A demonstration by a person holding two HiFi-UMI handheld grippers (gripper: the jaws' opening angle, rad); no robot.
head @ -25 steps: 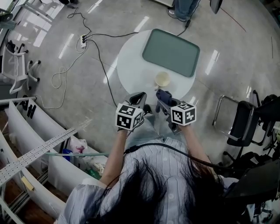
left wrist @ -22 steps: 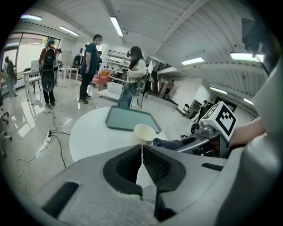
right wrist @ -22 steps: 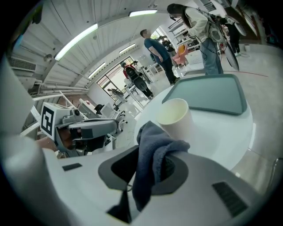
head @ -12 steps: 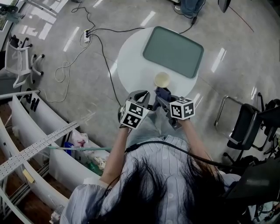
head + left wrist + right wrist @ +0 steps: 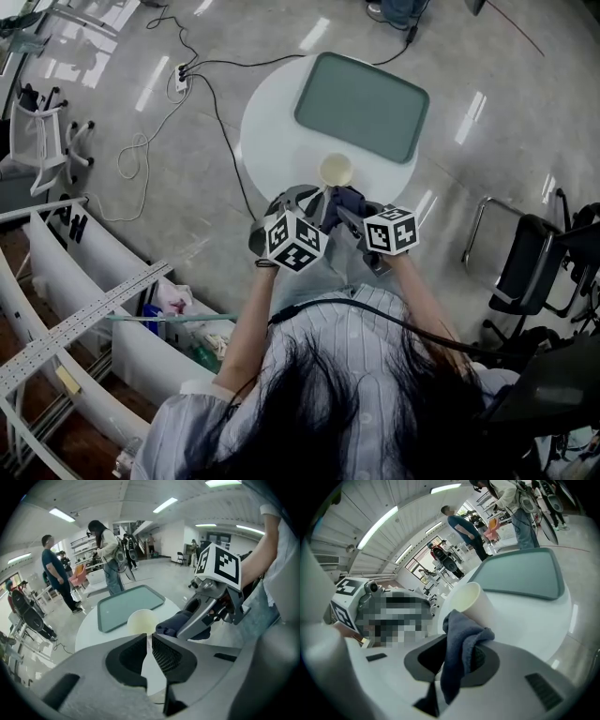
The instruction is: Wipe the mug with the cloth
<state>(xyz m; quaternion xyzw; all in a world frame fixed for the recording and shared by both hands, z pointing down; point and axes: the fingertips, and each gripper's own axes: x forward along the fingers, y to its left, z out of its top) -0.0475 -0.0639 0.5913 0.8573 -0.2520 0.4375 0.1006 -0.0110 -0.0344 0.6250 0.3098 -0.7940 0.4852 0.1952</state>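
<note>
Hair (image 5: 309,403), long and dark, hangs over a striped shirt (image 5: 366,328) nearest to me. Just past it, the left gripper (image 5: 149,641) has its jaws almost together, with nothing between them. The right gripper (image 5: 454,660) pinches a dark blue cloth (image 5: 461,644), which flops over its jaws. The cloth is right by the side of the cream mug (image 5: 471,603); I can't tell if they touch. The mug stands upright on the round white table (image 5: 272,131), near the person's edge. Behind it lies a green tray (image 5: 361,106). Far off, people (image 5: 56,571) stand on the shiny floor (image 5: 112,187).
</note>
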